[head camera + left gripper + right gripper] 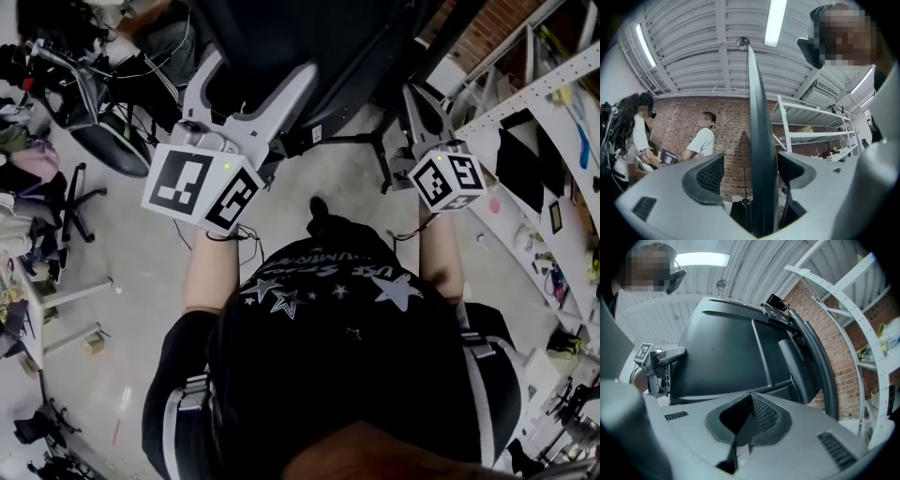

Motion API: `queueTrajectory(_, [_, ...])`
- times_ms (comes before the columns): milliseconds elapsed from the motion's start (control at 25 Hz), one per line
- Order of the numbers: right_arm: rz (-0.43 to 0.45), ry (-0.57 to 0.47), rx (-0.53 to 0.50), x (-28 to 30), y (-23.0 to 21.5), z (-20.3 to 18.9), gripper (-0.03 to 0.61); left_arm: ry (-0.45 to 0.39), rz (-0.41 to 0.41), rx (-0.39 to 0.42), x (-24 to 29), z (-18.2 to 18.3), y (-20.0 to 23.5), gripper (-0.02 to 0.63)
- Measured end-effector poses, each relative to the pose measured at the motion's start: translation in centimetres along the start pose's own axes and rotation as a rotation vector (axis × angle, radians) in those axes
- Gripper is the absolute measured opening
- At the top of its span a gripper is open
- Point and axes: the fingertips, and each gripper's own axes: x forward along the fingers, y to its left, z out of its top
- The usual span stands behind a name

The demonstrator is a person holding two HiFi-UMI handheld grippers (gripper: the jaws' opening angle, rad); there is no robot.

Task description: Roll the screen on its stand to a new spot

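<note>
My left gripper (751, 174) has its jaws spread wide, the upright edge of the screen (759, 131) standing between them, while my right gripper (749, 411) has its jaws pressed together, the screen's back just ahead.

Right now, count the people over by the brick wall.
2. A person in a pale T-shirt stands left of the screen; a person with long dark hair is at the far left. The screen could hide others.

Grey concrete floor (141, 309) is carrying the screen's black stand legs (352, 140), an office chair (80, 202) (far left) and white shelving (530, 94) standing at right.
</note>
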Motion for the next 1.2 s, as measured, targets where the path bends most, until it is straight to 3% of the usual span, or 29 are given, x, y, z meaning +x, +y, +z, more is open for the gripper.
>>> queueTrajectory(360, [-0.014, -0.01, -0.004, 1.3, -2.0, 0.8, 0.007, -0.016, -0.043, 0.003, 1.9, 0.5, -0.8, 0.379])
queueTrajectory(480, [-0.017, 0.0, -0.001, 1.1, -2.3, 0.7, 0.008, -0.004, -0.054, 0.004, 2.2, 0.3, -1.4, 0.318])
queueTrajectory(600, [-0.023, 0.004, 0.008, 0.8, -2.0, 0.2, 0.008, -0.014, -0.034, 0.073, 2.0, 0.5, -1.9, 0.241])
queueTrajectory(1200, [-0.009, 0.061, 0.02, -5.4, 3.6, -2.9, 0.008, -0.027, -0.004, 0.06, -0.8, 1.4, -3.6, 0.216])
